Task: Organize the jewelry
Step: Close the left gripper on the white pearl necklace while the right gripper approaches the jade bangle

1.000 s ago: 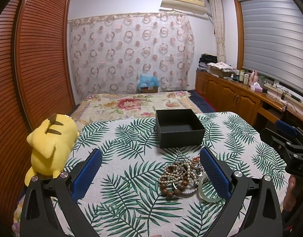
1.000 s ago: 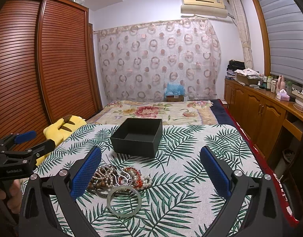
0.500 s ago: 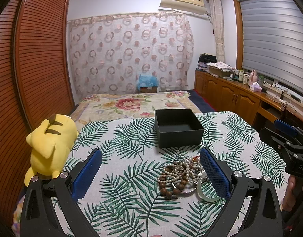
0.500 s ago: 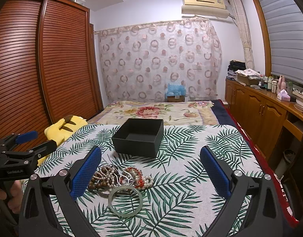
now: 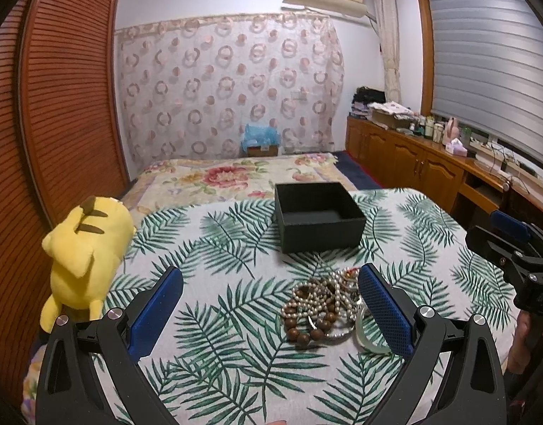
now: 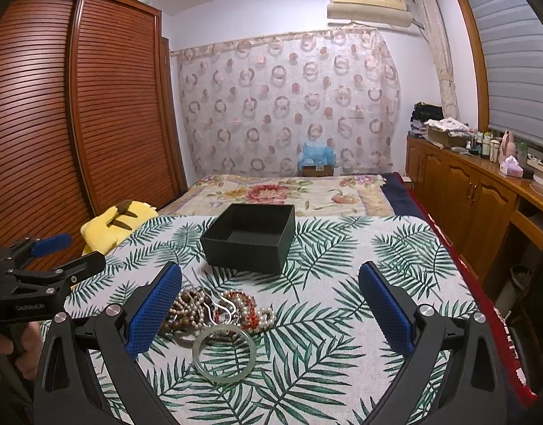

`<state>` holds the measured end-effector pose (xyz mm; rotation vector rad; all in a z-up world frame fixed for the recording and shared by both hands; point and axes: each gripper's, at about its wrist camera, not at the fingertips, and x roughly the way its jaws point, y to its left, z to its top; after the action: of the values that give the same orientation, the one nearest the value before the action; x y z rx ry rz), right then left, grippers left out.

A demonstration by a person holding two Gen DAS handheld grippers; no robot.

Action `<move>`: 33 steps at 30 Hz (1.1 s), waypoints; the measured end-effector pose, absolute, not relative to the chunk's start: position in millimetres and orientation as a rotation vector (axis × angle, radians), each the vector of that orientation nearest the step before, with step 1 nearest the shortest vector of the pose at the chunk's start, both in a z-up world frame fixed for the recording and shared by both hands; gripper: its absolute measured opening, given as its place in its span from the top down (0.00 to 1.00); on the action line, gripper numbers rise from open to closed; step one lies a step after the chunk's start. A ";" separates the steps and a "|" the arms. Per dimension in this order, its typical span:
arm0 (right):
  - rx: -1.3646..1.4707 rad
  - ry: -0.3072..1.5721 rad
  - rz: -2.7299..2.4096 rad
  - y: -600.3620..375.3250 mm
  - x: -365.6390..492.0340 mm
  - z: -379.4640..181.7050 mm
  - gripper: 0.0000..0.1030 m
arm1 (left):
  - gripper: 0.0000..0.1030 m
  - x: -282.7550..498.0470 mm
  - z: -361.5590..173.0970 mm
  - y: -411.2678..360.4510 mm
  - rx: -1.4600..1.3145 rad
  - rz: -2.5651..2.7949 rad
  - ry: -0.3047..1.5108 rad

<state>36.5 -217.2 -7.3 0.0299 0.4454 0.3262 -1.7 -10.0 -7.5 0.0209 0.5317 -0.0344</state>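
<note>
A heap of jewelry (image 5: 324,304) lies on the leaf-print cloth: pearl strands, brown wooden beads, silver pieces. It also shows in the right wrist view (image 6: 214,310), with a pale green bangle (image 6: 224,354) at its near edge. An open, empty black box (image 5: 317,216) stands just behind the heap, also in the right wrist view (image 6: 252,237). My left gripper (image 5: 269,313) is open and empty, with the heap by its right finger. My right gripper (image 6: 269,313) is open and empty, with the heap by its left finger.
A yellow plush toy (image 5: 83,255) lies at the left edge of the leaf-print cloth (image 6: 360,283). A floral bedspread (image 5: 236,177) lies beyond the box. Wooden cabinets (image 6: 476,205) with clutter on top run along the right wall. A slatted wardrobe (image 6: 58,124) stands at the left.
Both views have shifted very slightly; the box and the heap sit a touch differently in frame. Both grippers stay open and nothing was taken hold of.
</note>
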 end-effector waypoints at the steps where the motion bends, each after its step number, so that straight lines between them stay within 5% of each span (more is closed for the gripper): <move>1: 0.029 0.451 0.328 -217.3 37.4 -9.5 0.02 | 0.07 -1.3 -10.3 -10.9 0.024 -0.038 0.541; 12: -0.002 0.507 0.371 -211.6 39.7 -40.8 0.03 | 0.07 12.2 -39.6 -6.6 0.033 -0.120 0.634; 18: -0.018 0.559 0.398 -212.9 46.7 -59.8 0.12 | 0.08 18.4 -49.0 -12.9 0.029 -0.168 0.665; 25: -0.055 0.627 0.446 -209.5 58.3 -80.1 0.36 | 0.36 32.4 -59.1 -28.9 0.028 -0.255 0.723; 30: -0.070 0.670 0.472 -204.0 63.5 -93.2 0.41 | 0.63 50.2 -70.6 -39.2 0.007 -0.311 0.782; 33: -0.069 0.686 0.474 -203.7 65.5 -99.3 0.41 | 0.72 59.1 -77.7 -43.9 -0.007 -0.331 0.809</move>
<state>65.5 -203.7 -99.3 -0.0688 0.6857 0.4736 59.1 -43.9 -77.7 -0.0069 0.8087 -0.3313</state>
